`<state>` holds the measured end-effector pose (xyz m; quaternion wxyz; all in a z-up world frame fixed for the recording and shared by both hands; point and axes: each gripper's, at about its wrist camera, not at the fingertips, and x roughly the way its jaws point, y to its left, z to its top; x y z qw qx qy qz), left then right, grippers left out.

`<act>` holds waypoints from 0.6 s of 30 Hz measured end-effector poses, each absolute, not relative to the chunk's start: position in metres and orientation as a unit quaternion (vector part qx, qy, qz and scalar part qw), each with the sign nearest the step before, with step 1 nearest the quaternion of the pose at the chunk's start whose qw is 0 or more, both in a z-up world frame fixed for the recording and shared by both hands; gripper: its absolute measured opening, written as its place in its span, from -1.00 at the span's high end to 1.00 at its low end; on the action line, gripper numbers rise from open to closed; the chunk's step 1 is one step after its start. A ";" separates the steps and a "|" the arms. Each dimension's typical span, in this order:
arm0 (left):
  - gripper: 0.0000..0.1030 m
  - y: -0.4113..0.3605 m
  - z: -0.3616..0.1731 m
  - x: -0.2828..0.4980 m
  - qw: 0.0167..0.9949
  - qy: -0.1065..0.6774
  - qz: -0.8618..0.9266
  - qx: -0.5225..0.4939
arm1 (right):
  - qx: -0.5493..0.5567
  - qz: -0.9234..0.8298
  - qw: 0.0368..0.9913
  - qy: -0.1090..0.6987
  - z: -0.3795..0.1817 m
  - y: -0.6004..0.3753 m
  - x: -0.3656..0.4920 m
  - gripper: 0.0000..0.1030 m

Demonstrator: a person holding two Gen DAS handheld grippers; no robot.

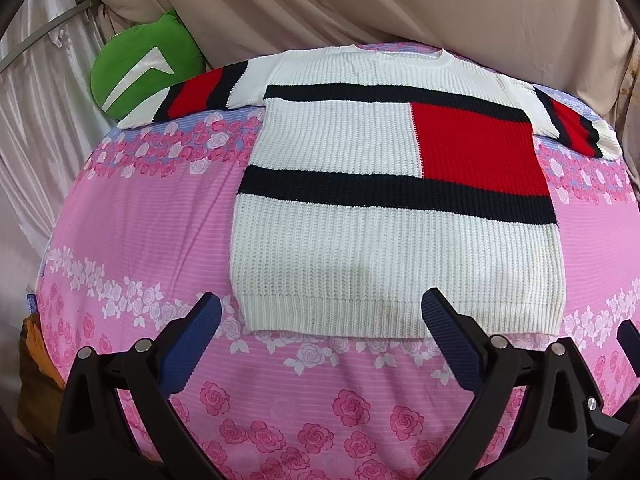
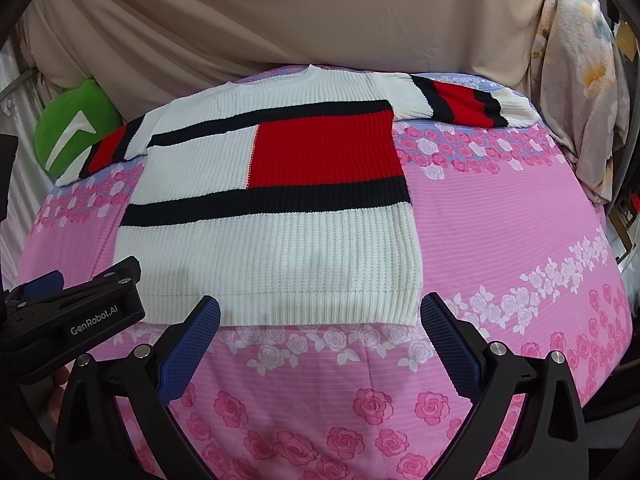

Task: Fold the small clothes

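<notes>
- Domestic bedroom, judged from soft furnishings throughout.
- Landmark: bed covered by pink rose-print sheet (image 1: 132, 220), filling most of both views.
- Behind the bed: beige draped cloth (image 1: 400, 8), hung in loose folds like a curtain or cover.
- At the bed's far left corner: green cushion (image 1: 140, 68) with a white mark, wedged against the drape.
- Left of the bed: pale satin curtain (image 1: 36, 92), shiny, gathered.
- Right of the bed: floral fabric (image 2: 584, 80) heaped or hung, cream with yellow blooms.
- On the bed, flat: knitted sweater (image 1: 360, 240), white with red and navy blocks; household clothing.
- No benches or shelving in view.
</notes>
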<state>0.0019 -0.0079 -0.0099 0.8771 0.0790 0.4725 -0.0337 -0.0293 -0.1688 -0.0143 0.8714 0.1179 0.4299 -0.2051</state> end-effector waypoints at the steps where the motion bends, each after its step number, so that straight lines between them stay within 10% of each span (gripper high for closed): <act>1: -0.90 -0.008 -0.010 0.002 0.877 0.473 -0.035 0.080 | 0.118 -0.205 0.871 0.430 -0.014 -0.169 -0.029 -0.90; 18: -0.90 -0.007 -0.014 -0.004 0.876 0.474 -0.040 0.084 | 0.120 -0.207 0.870 0.431 -0.016 -0.167 -0.031 -0.90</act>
